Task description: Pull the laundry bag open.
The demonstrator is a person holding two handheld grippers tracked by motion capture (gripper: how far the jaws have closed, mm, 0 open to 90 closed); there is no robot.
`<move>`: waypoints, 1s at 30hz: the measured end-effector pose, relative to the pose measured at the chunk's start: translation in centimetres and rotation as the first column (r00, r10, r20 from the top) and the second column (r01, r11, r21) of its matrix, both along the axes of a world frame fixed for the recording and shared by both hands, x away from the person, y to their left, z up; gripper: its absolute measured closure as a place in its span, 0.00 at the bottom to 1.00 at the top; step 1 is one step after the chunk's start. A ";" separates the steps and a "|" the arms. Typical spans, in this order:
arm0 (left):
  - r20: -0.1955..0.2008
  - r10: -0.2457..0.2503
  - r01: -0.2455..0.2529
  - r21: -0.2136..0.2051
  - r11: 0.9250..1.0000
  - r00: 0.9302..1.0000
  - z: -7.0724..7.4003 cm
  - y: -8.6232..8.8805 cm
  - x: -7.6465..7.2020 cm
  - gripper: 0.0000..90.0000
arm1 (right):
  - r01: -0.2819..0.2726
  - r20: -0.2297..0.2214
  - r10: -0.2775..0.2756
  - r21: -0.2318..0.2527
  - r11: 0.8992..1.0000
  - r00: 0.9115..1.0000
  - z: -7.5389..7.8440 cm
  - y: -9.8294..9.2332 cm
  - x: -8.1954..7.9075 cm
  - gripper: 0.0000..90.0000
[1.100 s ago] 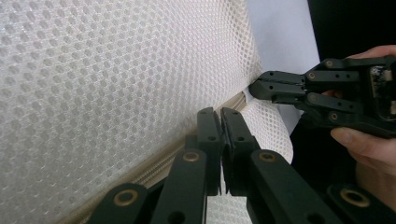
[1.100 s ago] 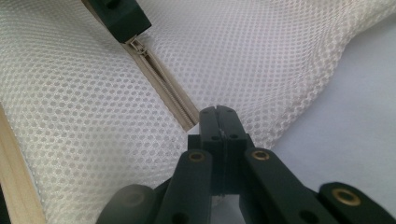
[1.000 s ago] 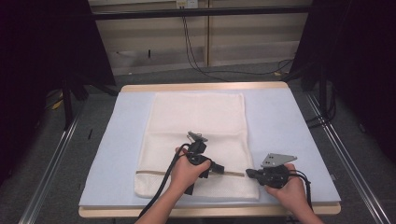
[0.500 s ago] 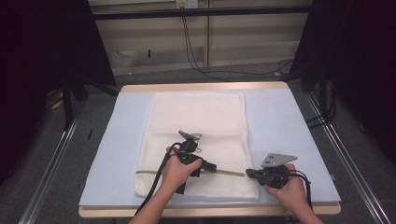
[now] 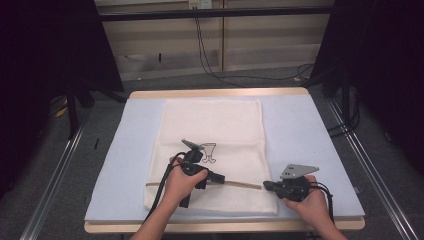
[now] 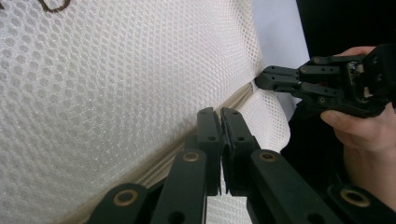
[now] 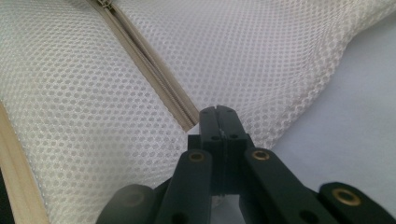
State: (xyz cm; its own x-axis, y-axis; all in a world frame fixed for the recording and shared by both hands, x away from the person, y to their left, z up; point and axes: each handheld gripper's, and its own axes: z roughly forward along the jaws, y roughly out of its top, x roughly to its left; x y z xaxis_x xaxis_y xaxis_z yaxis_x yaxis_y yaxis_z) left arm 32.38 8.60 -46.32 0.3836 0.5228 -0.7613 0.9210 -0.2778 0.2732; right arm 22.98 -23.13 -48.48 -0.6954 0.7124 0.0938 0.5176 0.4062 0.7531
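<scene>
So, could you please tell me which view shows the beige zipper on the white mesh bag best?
The right gripper view: the beige zipper runs close and sharp, teeth visible. The left gripper view shows its tape edge-on; the high view, a thin line.

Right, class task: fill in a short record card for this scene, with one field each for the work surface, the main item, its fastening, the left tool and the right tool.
surface: table covered by a pale blue mat
main item: white mesh bag, lying flat, small dark print near its middle
fastening: beige zipper running across the bag's near end
left gripper: fingers shut, pinched at the zipper line
right gripper: fingers shut on the bag's edge at the zipper's end
</scene>
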 end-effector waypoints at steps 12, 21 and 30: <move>0.003 0.017 -0.017 0.004 1.000 1.000 0.2 1.6 0.1 0.97 | 0.007 -0.001 -0.007 0.005 1.000 1.000 0.0 0.0 0.0 1.00; 0.018 0.047 -0.047 0.002 0.999 0.999 0.6 4.5 0.0 0.97 | 0.005 0.010 -0.004 -0.005 1.000 1.000 0.0 0.1 -0.2 1.00; 0.031 0.064 -0.064 0.004 0.998 0.997 0.6 6.6 -0.1 0.97 | 0.010 0.011 -0.010 -0.006 1.000 1.000 0.0 0.2 -0.2 1.00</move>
